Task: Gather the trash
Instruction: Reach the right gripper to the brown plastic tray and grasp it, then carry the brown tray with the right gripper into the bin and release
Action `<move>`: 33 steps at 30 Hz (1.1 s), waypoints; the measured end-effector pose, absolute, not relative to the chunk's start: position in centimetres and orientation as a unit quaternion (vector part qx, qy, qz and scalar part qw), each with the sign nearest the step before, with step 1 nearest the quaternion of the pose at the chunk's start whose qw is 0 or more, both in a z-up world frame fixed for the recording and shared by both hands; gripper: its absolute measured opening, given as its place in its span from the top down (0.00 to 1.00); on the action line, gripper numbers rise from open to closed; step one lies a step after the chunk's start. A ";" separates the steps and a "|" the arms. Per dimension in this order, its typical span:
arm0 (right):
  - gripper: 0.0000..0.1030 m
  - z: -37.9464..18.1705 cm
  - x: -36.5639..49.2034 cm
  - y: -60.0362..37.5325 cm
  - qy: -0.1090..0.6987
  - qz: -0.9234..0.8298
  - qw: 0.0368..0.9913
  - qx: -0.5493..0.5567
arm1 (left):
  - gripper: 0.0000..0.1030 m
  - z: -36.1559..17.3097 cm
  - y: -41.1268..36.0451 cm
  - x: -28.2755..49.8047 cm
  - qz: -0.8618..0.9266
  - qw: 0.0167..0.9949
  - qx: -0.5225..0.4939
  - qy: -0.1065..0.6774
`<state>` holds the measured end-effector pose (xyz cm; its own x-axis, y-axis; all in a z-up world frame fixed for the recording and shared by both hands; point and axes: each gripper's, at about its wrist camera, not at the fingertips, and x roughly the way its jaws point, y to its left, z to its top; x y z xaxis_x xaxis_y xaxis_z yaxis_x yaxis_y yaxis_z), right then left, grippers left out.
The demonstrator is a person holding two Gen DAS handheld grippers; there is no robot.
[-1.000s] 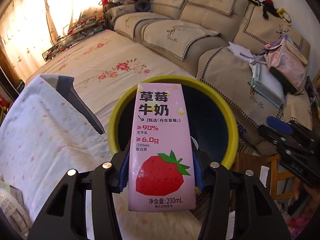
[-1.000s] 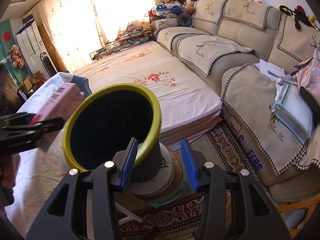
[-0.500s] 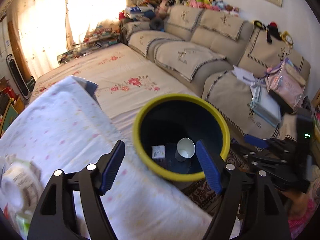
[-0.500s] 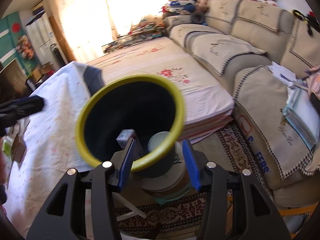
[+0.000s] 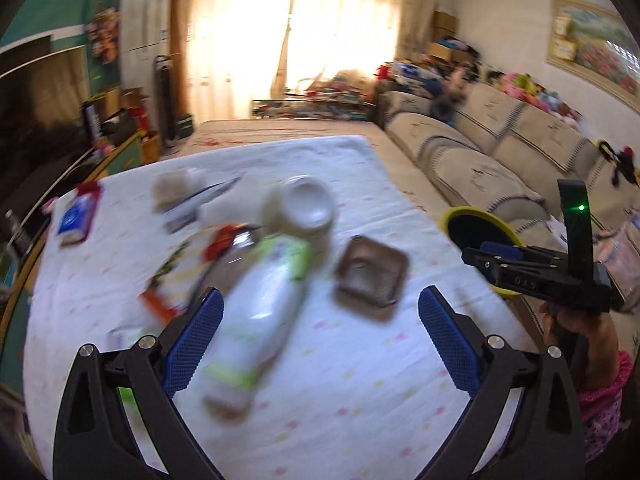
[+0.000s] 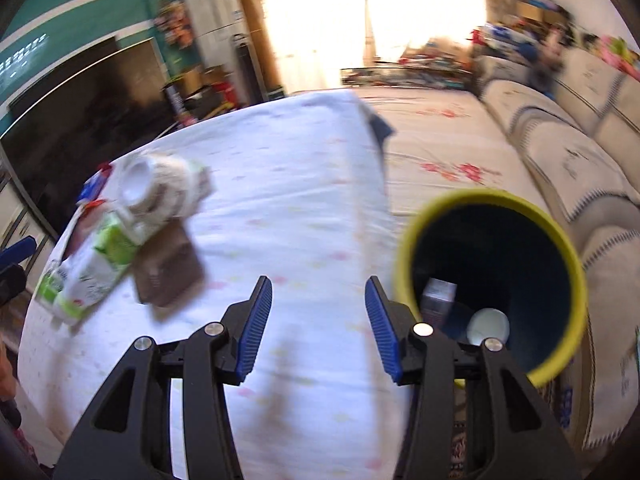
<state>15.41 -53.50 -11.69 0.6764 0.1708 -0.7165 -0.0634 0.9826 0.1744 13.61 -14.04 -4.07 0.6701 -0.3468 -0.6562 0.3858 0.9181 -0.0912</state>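
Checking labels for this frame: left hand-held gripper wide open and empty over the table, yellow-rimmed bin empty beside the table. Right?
Not quite: the bin is not empty. The right wrist view shows a small carton and a white cup at its bottom. The rest holds: the left hand-held gripper has just been opening and stands wide with nothing between its pads, over the table.

Background furnishings, living room.
A beige sofa [image 5: 500,148] with patterned covers runs along the right wall; a framed painting [image 5: 592,44] hangs above it. Bright curtains [image 5: 288,36] cover the far window. A tower fan [image 5: 164,100] stands at the left. A dark TV screen [image 6: 72,120] sits against a teal wall [image 6: 60,12]. A floral bedspread [image 6: 436,152] lies beside the sofa.
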 end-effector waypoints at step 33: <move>0.94 -12.1 18.0 -49.3 0.416 0.092 0.903 0.052 | 0.06 -8.0 -8.7 12.6 -0.171 0.916 -0.012 0.364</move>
<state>18.05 -49.34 -12.06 0.6375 0.2097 -0.7414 -0.1227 0.9776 0.1711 12.57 -8.71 -7.98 0.6770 -0.3213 -0.6621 0.3041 0.9414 -0.1459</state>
